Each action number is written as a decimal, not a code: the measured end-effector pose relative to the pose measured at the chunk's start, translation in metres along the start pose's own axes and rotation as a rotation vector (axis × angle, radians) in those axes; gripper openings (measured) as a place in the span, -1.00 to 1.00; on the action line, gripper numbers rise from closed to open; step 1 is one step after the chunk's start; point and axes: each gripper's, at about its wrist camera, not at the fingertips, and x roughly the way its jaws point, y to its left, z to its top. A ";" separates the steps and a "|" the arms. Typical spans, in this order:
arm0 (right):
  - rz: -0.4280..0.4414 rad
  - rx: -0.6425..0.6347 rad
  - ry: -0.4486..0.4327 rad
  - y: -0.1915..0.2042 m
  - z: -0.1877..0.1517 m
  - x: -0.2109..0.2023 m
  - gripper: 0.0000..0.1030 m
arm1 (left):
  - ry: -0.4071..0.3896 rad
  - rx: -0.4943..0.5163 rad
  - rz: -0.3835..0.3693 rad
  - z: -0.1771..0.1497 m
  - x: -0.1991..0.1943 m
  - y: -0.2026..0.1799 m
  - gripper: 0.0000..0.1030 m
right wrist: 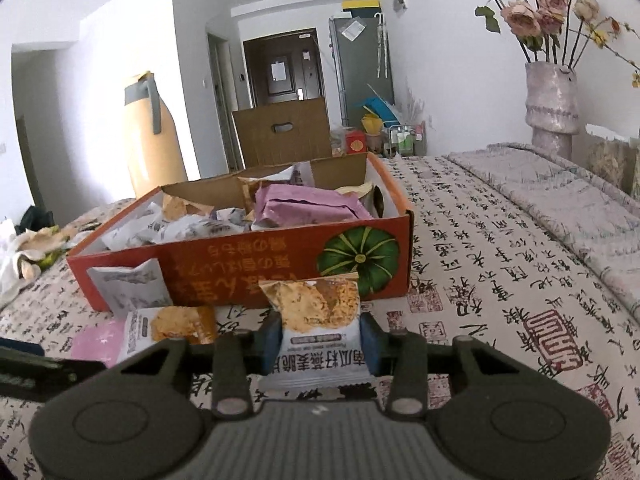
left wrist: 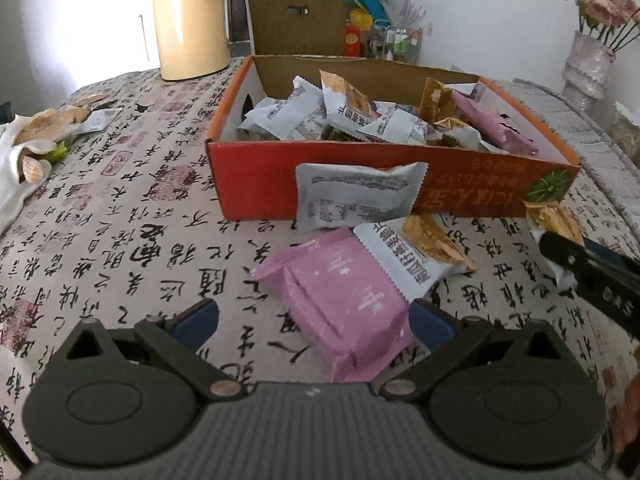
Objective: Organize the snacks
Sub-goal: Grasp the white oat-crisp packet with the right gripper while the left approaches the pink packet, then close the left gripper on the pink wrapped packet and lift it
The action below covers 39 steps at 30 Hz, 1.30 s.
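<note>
Your right gripper (right wrist: 320,346) clamps a white cracker packet (right wrist: 316,320) before the orange snack box (right wrist: 248,264); your left gripper (left wrist: 314,320), jaws apart, straddles a pink packet (left wrist: 340,300) on the calligraphy tablecloth (left wrist: 120,220).

Chinese characters upside down on orange box (right wrist: 224,264), calligraphy on tablecloth (right wrist: 500,280)

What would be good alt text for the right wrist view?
The right gripper is shut on a white and orange snack packet just in front of an orange cardboard box full of snack packets, on a calligraphy-print tablecloth.
</note>
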 end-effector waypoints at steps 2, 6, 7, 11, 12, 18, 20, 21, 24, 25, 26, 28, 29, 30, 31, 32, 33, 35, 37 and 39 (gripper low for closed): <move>0.008 0.011 -0.008 -0.001 -0.001 -0.001 -0.22 | 0.018 -0.007 0.016 0.005 0.006 -0.004 1.00; 0.023 0.035 -0.018 -0.006 -0.001 -0.004 -0.22 | 0.051 -0.025 0.028 0.012 0.017 -0.009 1.00; 0.026 0.039 -0.020 -0.006 -0.001 -0.004 -0.22 | 0.054 -0.027 0.033 0.013 0.019 -0.010 1.00; 0.039 0.048 -0.025 -0.008 -0.001 -0.005 -0.22 | 0.069 -0.037 0.054 0.018 0.026 -0.015 1.00; 0.042 0.050 -0.026 -0.008 -0.001 -0.005 -0.22 | 0.073 -0.040 0.056 0.019 0.027 -0.016 1.00; 0.053 0.063 -0.031 -0.010 -0.002 -0.006 -0.22 | 0.061 -0.018 0.059 0.018 0.027 -0.021 1.00; 0.054 0.065 -0.032 -0.010 -0.002 -0.006 -0.22 | 0.058 -0.012 0.051 0.017 0.025 -0.021 0.98; 0.055 0.066 -0.033 -0.010 -0.002 -0.006 -0.22 | 0.057 -0.009 0.041 0.016 0.024 -0.021 0.95; 0.055 0.068 -0.035 -0.011 -0.002 -0.006 -0.22 | 0.055 0.005 0.014 0.013 0.021 -0.020 0.80; 0.054 0.069 -0.035 -0.011 -0.002 -0.006 -0.22 | 0.053 0.009 0.005 0.012 0.020 -0.020 0.70; 0.054 0.069 -0.035 -0.011 -0.002 -0.006 -0.22 | 0.050 0.012 -0.013 0.011 0.018 -0.019 0.60; 0.053 0.070 -0.035 -0.011 -0.002 -0.006 -0.22 | 0.042 0.020 -0.032 0.009 0.015 -0.019 0.47; 0.053 0.070 -0.035 -0.011 -0.002 -0.006 -0.22 | 0.037 0.025 -0.040 0.008 0.013 -0.018 0.37; 0.052 0.071 -0.035 -0.011 -0.002 -0.006 -0.22 | 0.034 0.026 -0.047 0.007 0.012 -0.018 0.36; 0.052 0.071 -0.035 -0.011 -0.002 -0.006 -0.22 | 0.031 0.026 -0.051 0.006 0.011 -0.018 0.33; 0.052 0.072 -0.035 -0.011 -0.002 -0.006 -0.22 | 0.024 0.027 -0.058 0.005 0.010 -0.017 0.31; 0.051 0.073 -0.035 -0.011 -0.002 -0.006 -0.22 | 0.021 0.029 -0.061 0.005 0.009 -0.016 0.30; 0.050 0.075 -0.036 -0.012 -0.002 -0.006 -0.22 | 0.015 0.034 -0.062 0.004 0.007 -0.014 0.28; 0.049 0.076 -0.036 -0.012 -0.002 -0.006 -0.22 | 0.008 0.034 -0.069 0.003 0.004 -0.012 0.27; 0.049 0.077 -0.035 -0.012 -0.002 -0.006 -0.22 | -0.001 0.039 -0.076 0.001 0.000 -0.010 0.24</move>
